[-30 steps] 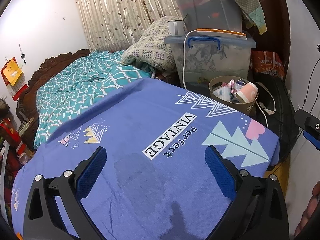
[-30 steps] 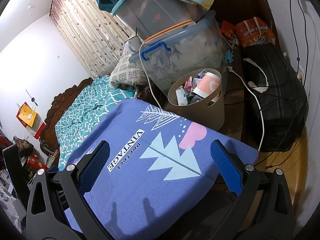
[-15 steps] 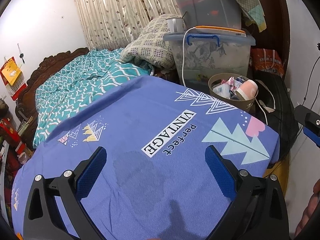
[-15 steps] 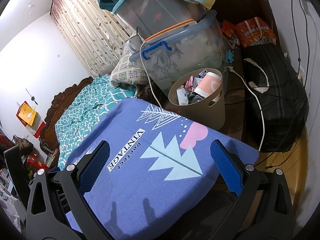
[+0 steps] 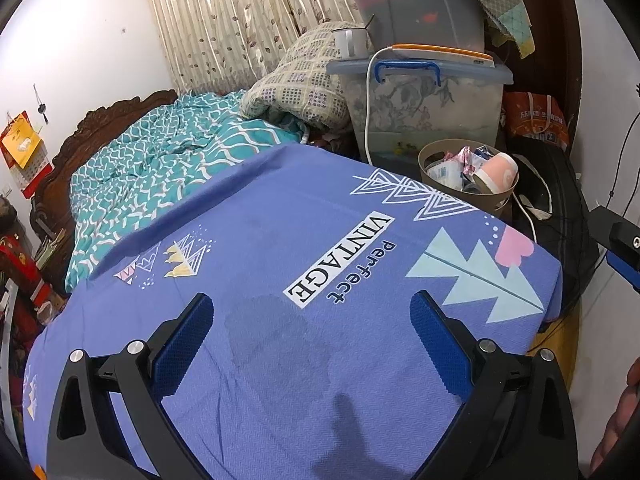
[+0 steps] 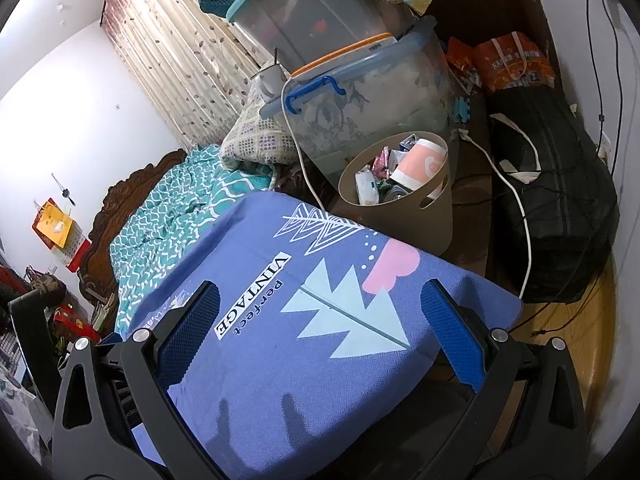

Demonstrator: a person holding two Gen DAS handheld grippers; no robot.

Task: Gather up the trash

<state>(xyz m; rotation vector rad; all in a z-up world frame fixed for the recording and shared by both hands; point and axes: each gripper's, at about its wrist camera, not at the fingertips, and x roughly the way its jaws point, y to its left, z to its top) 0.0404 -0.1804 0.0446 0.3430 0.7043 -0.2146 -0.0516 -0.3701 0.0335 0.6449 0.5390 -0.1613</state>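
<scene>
— While both grippers hang over the blue cloth [image 5: 280, 240], where is the trash?

— In the beige bin [image 6: 416, 216] just past the far edge of the bench [image 6: 460, 304], in front of the plastic boxes [image 6: 360, 96]. A pink paper cup [image 6: 424, 164] and some wrappers [image 6: 368, 186] fill it to the rim.

— Why are the fingers spread?

— The left gripper [image 5: 312, 344] and the right gripper [image 6: 320, 340] are both released and hold nothing. I see no loose trash on the cloth, so I think the collecting is finished.
</scene>
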